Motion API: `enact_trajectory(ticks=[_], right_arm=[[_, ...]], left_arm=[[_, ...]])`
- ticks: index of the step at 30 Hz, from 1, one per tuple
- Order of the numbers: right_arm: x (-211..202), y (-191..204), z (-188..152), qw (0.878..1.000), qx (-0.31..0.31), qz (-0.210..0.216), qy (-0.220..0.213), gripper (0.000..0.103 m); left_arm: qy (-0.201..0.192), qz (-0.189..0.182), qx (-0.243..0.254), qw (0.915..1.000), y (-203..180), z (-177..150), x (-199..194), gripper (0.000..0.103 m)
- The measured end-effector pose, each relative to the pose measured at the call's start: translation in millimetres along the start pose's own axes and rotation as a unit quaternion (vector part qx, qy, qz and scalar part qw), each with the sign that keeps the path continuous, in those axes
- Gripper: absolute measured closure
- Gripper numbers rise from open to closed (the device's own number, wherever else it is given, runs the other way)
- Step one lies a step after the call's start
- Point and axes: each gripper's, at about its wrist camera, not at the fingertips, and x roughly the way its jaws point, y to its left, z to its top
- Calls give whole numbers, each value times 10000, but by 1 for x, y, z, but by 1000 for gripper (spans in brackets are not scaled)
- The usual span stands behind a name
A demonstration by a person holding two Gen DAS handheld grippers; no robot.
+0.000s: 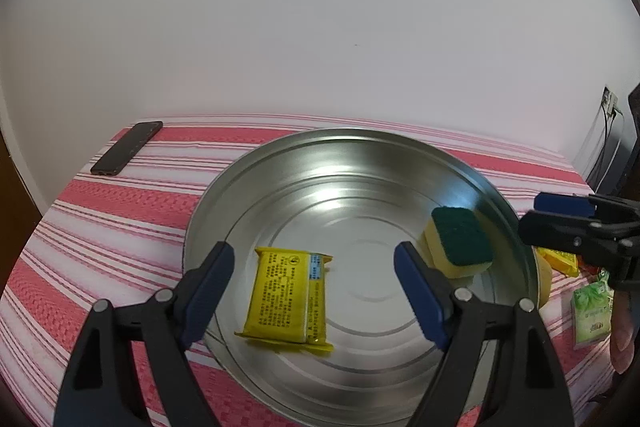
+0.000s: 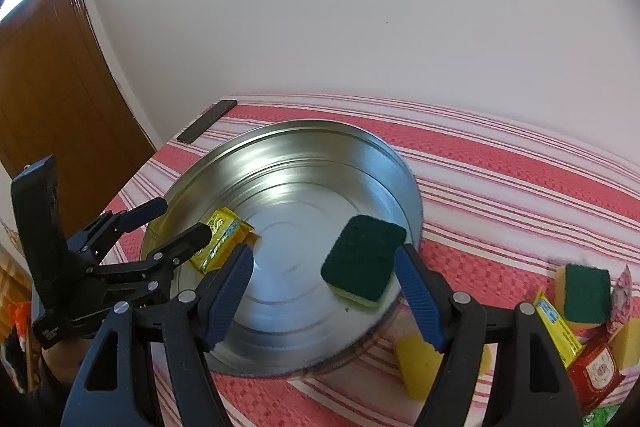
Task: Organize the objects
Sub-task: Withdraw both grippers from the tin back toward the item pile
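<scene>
A dark phone (image 1: pixel 127 147) is lying at the far left corner of the red-and-white striped tablecloth (image 1: pixel 120 203). A brown wooden door (image 2: pixel 52 99) is standing further left, and cables (image 1: pixel 608 139) are hanging at the far right.

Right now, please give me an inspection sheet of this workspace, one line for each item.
Surface: table under a red and white striped cloth.
Job's things: round metal tray holds a yellow packet and a green-topped sponge, lying apart.
Clutter: beside the tray, a second sponge, yellow sponge pieces, another yellow packet, a red packet, a green packet; a dark phone at the far corner.
Grippers: left hand-held gripper open above the yellow packet; right hand-held gripper open by the sponge; neither holds anything.
Cables: wires at a wall socket.
Surroundings: white wall, brown wooden door.
</scene>
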Motion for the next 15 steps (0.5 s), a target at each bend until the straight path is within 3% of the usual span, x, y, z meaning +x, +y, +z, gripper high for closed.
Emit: enact_trajectory(ticks=[5,8,15], right_arm=[[-6,-7,-3,10000,44,0,-50,28],[-11,-13,-8,9999,75,-6,-70,28],[-34,-35,-29,9996,230,-65,-145,28]], left_arm=[[-20,-35,-7,10000,-3,0,-4,20],[-69,-54,-34,10000,-6,-1,-9,11],[-188,-335,-80,9992,-25,-11,-28,9]])
